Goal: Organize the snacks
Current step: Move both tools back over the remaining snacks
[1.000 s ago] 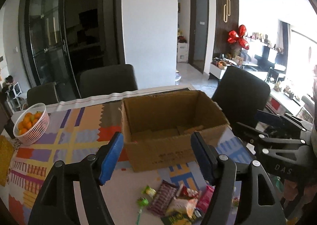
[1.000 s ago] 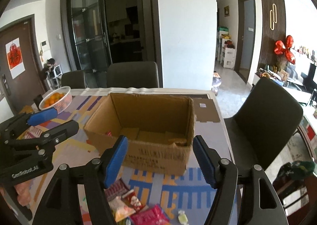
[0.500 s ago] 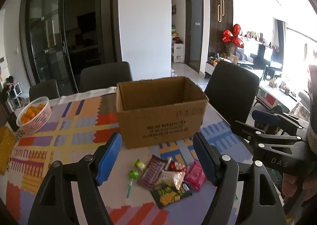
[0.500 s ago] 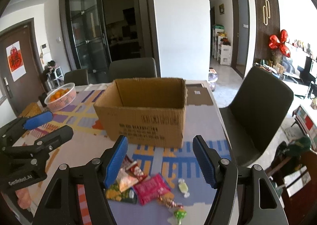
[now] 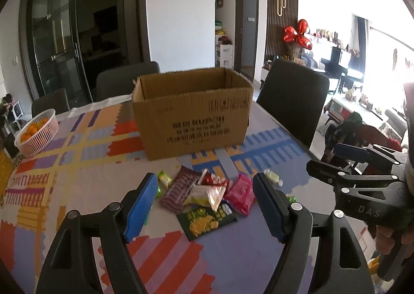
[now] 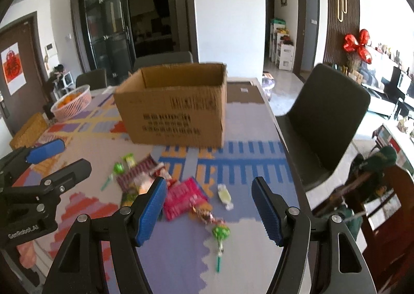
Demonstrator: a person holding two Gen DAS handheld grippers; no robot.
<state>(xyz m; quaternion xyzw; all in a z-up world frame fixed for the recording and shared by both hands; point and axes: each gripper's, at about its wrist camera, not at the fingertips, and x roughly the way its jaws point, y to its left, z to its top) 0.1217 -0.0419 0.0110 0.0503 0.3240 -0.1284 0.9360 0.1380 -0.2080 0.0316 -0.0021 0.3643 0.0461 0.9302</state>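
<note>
An open cardboard box (image 5: 191,118) (image 6: 173,110) stands on the patterned tablecloth (image 5: 77,180). In front of it lies a loose pile of snacks: a purple striped packet (image 5: 178,190), a white packet (image 5: 207,194), a pink packet (image 5: 240,194) (image 6: 183,198) and a black-green packet (image 5: 207,219). A wrapped white candy (image 6: 224,195) and a green lollipop (image 6: 220,233) lie to the right. My left gripper (image 5: 205,180) hangs open above the pile, holding nothing. My right gripper (image 6: 209,182) is open over the pink packet and candy, also holding nothing.
A pink basket of oranges (image 5: 37,131) (image 6: 72,105) sits at the table's far left. Dark chairs stand behind the box (image 5: 126,79) and along the right edge (image 5: 292,102) (image 6: 326,112). A yellow woven item (image 6: 28,131) lies at the left edge.
Both grippers have drawn back from the box and come down toward the snack pile, which now lies between their fingers. The left jaws stand slightly wider.
</note>
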